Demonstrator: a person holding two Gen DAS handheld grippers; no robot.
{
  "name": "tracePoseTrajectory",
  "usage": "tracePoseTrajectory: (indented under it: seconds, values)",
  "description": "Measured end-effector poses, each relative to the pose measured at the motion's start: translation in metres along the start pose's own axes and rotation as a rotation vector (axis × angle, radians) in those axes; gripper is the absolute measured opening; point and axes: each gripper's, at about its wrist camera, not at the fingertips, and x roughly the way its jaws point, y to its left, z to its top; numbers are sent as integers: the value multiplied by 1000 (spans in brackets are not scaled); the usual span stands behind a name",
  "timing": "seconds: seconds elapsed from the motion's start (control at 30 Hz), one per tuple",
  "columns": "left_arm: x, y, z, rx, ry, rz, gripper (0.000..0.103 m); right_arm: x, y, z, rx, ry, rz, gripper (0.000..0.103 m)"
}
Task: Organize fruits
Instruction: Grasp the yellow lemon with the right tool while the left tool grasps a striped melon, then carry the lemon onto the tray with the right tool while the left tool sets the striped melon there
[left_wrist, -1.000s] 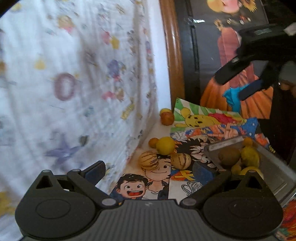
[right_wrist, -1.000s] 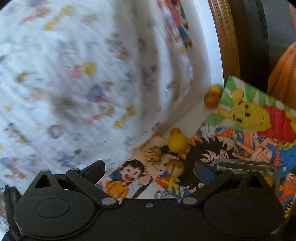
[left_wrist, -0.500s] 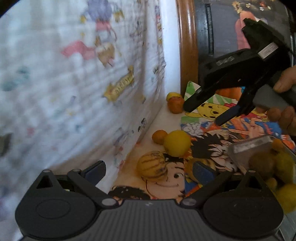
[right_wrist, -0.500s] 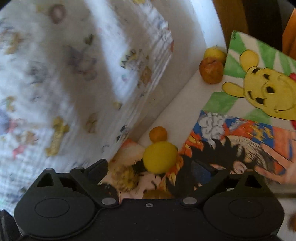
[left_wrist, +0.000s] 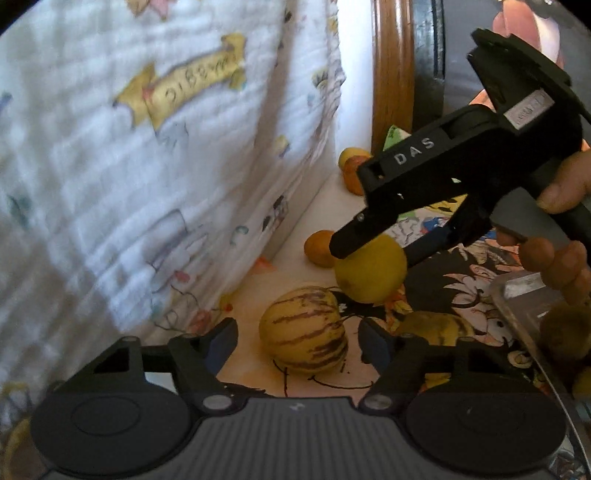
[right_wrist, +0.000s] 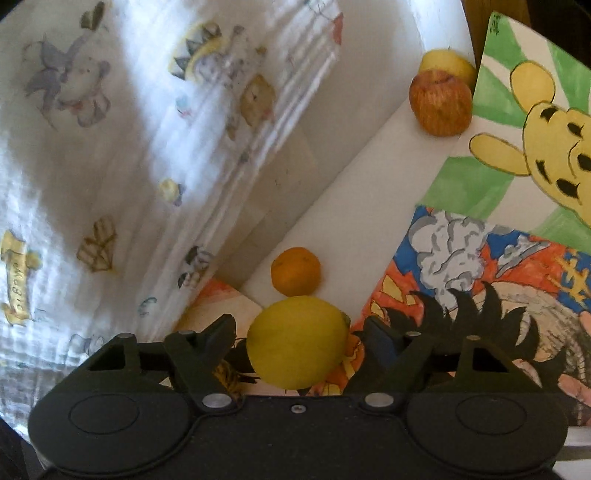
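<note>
Yellow, round and smooth, the lemon-like fruit on the counter had come between the released right tongs, which had dropped onto it within the last second. The left tongs, likewise released, had closed in around the striped yellow melon-like fruit, so both grasps looked imminent.

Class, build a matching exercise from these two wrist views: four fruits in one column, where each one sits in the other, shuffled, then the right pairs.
Column 1
1. yellow lemon
2. striped melon
3. small orange
4. red apple

Column 2
A. far corner, beside a yellow fruit
B. between the open right gripper fingers
C. just beyond the lemon, on white surface
D. between the open left gripper fingers

Pairs: 1-B, 2-D, 3-C, 4-A
</note>
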Motion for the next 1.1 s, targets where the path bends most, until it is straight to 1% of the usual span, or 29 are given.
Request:
tracePoseTrajectory:
  seconds: [0.13, 0.27, 0.37, 0.53, 0.7, 0.8, 0.97, 1.1]
  values:
    - [8, 3, 0, -17, 15, -2, 70, 5, -4, -3, 4, 8, 11, 75]
    - [13, 2, 0, -39, 15, -12, 65, 5, -3, -3, 0, 1, 27, 68]
    - [14, 1, 0, -48, 15, -20, 59, 6, -4, -3, 5, 0, 41, 63]
    - [12, 1, -2, -63, 10, -17, 57, 4, -9, -9, 20, -18, 52, 63]
    - [6, 5, -2, -111, 23, -11, 57, -1, -18, -17, 55, -27, 73, 62]
    - [-1, 7, -3, -135, 14, -15, 56, -8, -24, -25, 65, -36, 90, 62]
    - [-18, 7, -5, -160, -1, -12, 56, -25, -29, -37, 83, -67, 127, 62]
    - [-38, 6, -4, -195, -27, -8, 56, -51, -32, -44, 84, -104, 157, 62]
